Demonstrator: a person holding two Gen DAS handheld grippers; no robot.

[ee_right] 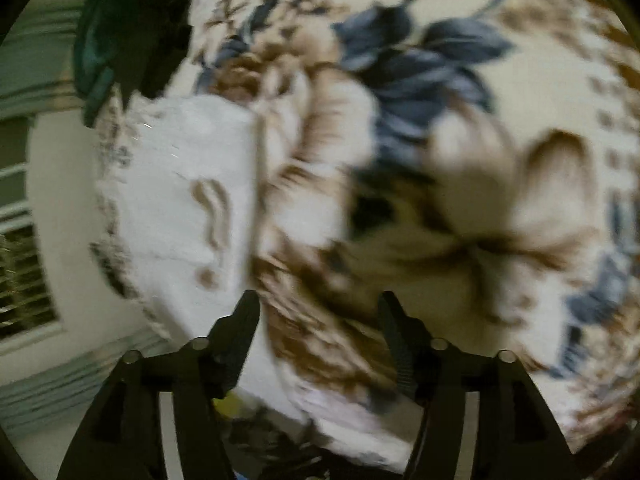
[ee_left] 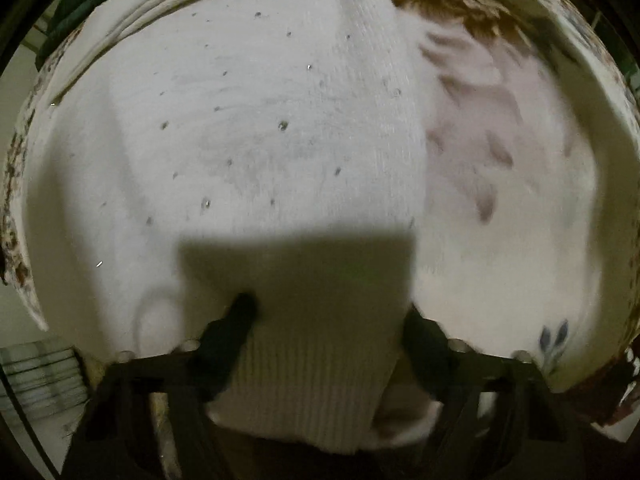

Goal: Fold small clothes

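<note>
Between left tool [ee_left: 328, 320] fingers: white knit garment [ee_left: 260, 128], ribbed hem.

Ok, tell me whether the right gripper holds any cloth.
No: the right gripper is open, only the floral sheet showing between its fingers.

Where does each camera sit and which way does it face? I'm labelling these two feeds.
Left wrist: on the left gripper, facing down onto a white knit garment; its black fingers straddle the ribbed hem.
Right wrist: on the right gripper, facing a floral bedspread; its fingers are spread.
Shared: the white garment, bedspread and dark green cloth.
</note>
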